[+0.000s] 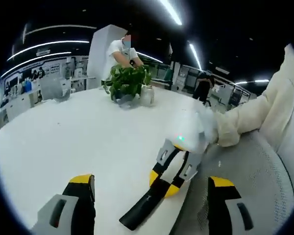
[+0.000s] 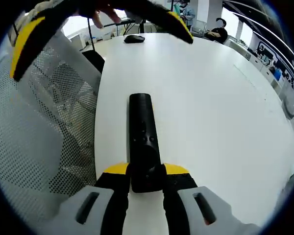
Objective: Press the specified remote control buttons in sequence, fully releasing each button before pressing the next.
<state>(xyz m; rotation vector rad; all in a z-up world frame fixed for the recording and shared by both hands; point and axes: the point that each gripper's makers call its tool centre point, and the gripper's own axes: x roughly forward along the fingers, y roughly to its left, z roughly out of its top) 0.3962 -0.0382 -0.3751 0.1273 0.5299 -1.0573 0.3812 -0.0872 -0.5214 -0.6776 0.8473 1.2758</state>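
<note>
Between the right gripper's (image 2: 147, 176) jaws the black remote (image 2: 143, 142) sits clamped at its near end on the white table (image 2: 215, 107) — the left gripper (image 1: 149, 193), jaws apart, hovers above, likely needing a tip lowered onto a button.

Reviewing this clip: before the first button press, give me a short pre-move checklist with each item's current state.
1. Remote control held: ok, right gripper has its jaws closed on the near end.
2. Remote resting on white table: ok, lying flat near the edge.
3. Button face up and unobstructed: ok, top side visible in the right gripper view.
4. Left gripper free to press: ok, jaws open, holding nothing.
5. Left gripper lined up over a button: not ok, it sits off beside the remote.
6. Which button is first: cannot tell.
</note>
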